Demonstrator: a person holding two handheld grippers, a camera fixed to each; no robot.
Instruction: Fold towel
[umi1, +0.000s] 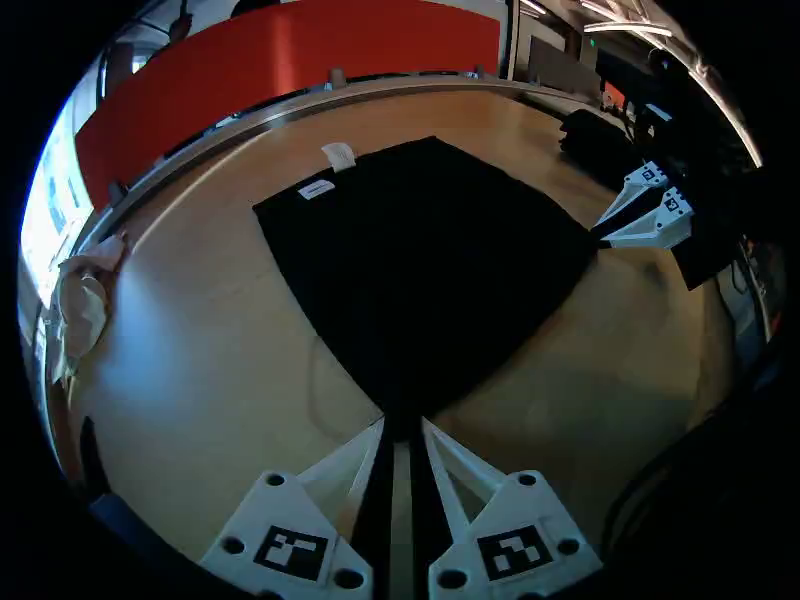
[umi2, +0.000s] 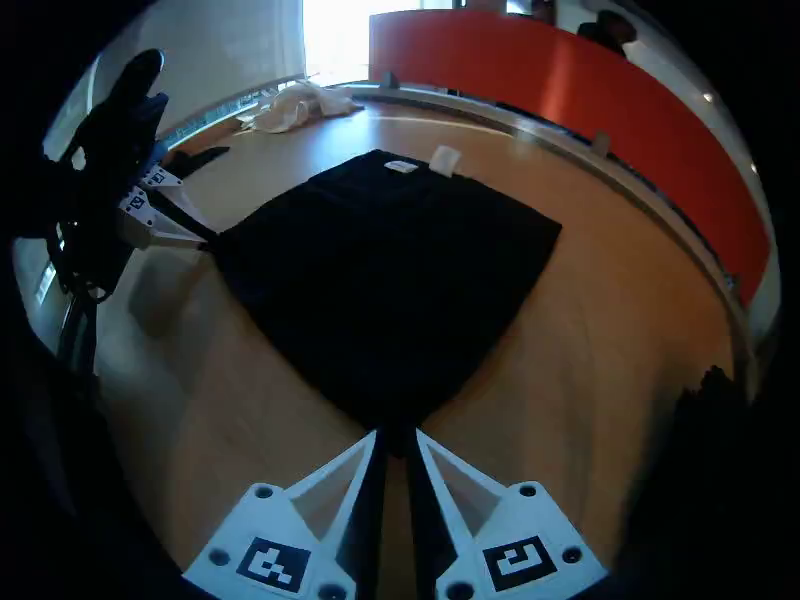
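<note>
Black towel (umi1: 420, 270) lies flat on the wooden surface (umi1: 200, 360) — my left claw (umi1: 404, 426) and right claw (umi2: 397, 436) each clamp a corner at six o'clock.

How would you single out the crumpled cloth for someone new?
Start at the wooden table, then follow its rim toward the bright window. The crumpled cloth lies there at the edge, apart from the black towel. It is pale and bunched; the towel is dark and spread flat.

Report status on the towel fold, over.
Left gripper shut on black towel corner. Right gripper shut on neighbouring corner. Towel flat, unfolded. Crumpled cloth well aside.
</note>
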